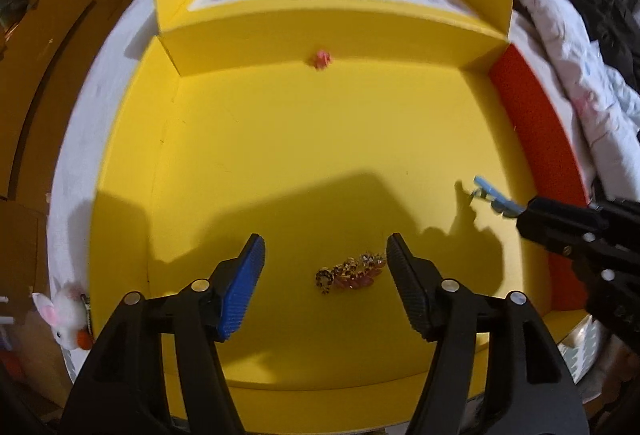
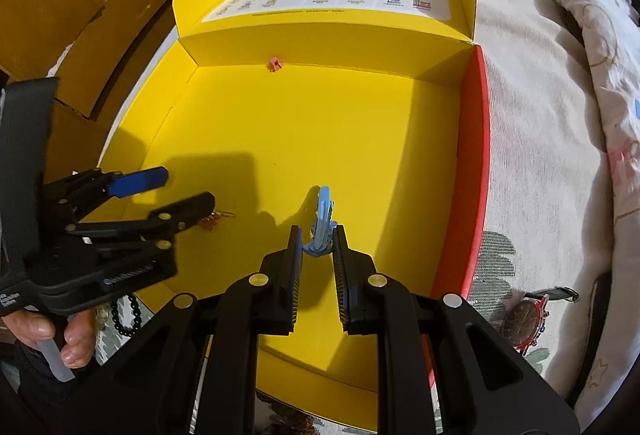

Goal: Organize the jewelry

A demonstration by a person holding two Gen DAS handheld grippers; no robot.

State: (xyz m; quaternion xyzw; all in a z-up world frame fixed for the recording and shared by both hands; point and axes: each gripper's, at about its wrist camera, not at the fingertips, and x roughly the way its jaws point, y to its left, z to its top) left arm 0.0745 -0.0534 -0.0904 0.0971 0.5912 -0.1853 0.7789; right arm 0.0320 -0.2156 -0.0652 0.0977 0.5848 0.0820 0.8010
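Left gripper (image 1: 325, 267) spread over brooch (image 1: 350, 272) lying in yellow box (image 1: 280, 139), not touching; right gripper (image 2: 316, 249) pinching blue clip (image 2: 322, 215).

Plush bunny (image 1: 66, 315) beside rumpled quilt (image 1: 552, 47), wooden cabinets (image 2: 92, 3)

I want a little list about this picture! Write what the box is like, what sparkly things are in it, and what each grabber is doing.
box: open yellow cardboard box with a red side wall, on a patterned bed cover
inside, near: gold brooch with pink and dark stones, lying on the floor between the left gripper's fingers, not pinched
inside, far: small pink flower-shaped piece by the back wall
left gripper: open
right gripper: shut on light blue plastic hair clip
outside: red-rimmed wristwatch, black bead bracelet
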